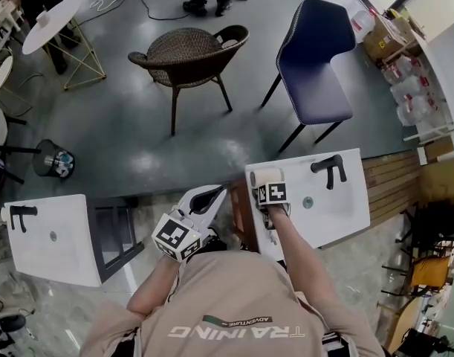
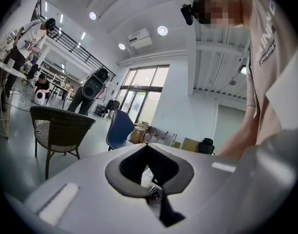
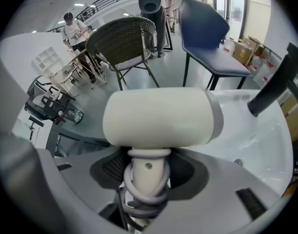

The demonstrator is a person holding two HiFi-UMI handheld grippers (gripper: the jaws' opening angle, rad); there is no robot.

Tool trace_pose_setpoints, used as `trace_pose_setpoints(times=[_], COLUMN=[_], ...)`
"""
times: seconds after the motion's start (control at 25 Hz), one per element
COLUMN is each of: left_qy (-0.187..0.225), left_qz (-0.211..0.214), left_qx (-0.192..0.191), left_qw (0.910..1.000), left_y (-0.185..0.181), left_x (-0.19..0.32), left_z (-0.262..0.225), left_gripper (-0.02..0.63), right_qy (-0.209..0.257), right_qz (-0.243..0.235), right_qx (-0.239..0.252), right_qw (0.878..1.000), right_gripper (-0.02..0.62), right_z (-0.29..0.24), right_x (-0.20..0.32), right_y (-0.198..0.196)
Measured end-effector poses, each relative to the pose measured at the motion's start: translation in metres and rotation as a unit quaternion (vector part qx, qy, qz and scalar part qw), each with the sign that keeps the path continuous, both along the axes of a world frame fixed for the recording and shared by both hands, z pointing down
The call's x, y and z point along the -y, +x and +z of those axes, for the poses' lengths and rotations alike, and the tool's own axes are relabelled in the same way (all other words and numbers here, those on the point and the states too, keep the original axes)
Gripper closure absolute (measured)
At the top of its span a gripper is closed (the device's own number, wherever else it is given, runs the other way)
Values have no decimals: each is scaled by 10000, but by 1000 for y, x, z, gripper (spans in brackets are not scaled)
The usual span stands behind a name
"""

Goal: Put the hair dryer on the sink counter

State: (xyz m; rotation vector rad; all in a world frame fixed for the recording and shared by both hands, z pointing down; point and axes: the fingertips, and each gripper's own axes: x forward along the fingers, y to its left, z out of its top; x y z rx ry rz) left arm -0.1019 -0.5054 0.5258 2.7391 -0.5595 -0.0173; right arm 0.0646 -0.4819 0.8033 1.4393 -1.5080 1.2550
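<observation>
Two grippers were held out in front of a person, above a grey floor. A cream, barrel-shaped hair dryer [image 3: 158, 117] was clamped by its handle, with grey cord wound round it, in the closed fingers of the right gripper [image 3: 148, 179]. The barrel lay crosswise to the fingers, over the near left corner of a white sink desk [image 1: 342, 210] with a black tap [image 1: 329, 168]. Whether the dryer touched the surface could not be told. The left gripper [image 1: 210, 194] was held off to the left, clear of the desk, its fingers drawn together on nothing. The right gripper was judged the nearer, and little more than a lowering and release seemed to be needed.
</observation>
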Motion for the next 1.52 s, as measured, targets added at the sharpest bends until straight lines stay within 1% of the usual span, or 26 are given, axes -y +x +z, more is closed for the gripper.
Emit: trace_pose_setpoints(times=[0.16, 0.32, 0.56, 0.68, 0.88, 1.04, 1.12, 1.16, 1.24, 1.32, 1.44, 1.52], left_qy=[-24, -26, -10, 3, -10, 26, 26, 19, -16, -73, -127, -72], left_qz=[3, 9, -32, -28, -2, -1, 7, 18, 53, 104, 194, 252], left_qx=[7, 33, 83, 104, 147, 129, 119, 120, 119, 109, 97, 131], left_qw=[10000, 10000, 10000, 9999, 9999, 9999, 9999, 9999, 9999, 9999, 9997, 9996], left_y=[1, 3, 0, 0, 2, 5, 6, 6, 7, 8, 17, 24], left_x=[-6, -9, -13, -17, -26, -32, -36, -38, -43, -49, -61, -66], left_z=[1, 0, 0, -1, 1, -3, -3, -2, 1, 5, 8, 10], left_gripper=[598, 598, 598, 598, 598, 598, 598, 598, 598, 599, 598, 598], right_qy=[19, 11, 33, 117, 544, 1109, 1564, 1854, 2481, 2988, 3523, 3870], right_qz=[-6, -154, -84, -54, -11, 85, 176, 155, 12, -83, -187, -287], right_qx=[-26, -60, 197, 275, 438, 534, 697, 789, 956, 1116, 1361, 1521], right_qw=[10000, 9999, 9998, 9995, 9976, 9924, 9851, 9794, 9640, 9477, 9257, 9090], right_gripper=[374, 374, 367, 360, 360, 360, 360, 360, 360, 360, 362, 362], right_z=[1, 1, -3, -10, -35, -68, -89, -101, -127, -151, -181, -200], right_x=[0, 1, 0, -1, -3, -12, -20, -24, -32, -45, -68, -81], right_y=[1, 0, -1, 1, 0, 7, 11, 10, 5, 1, -3, -7])
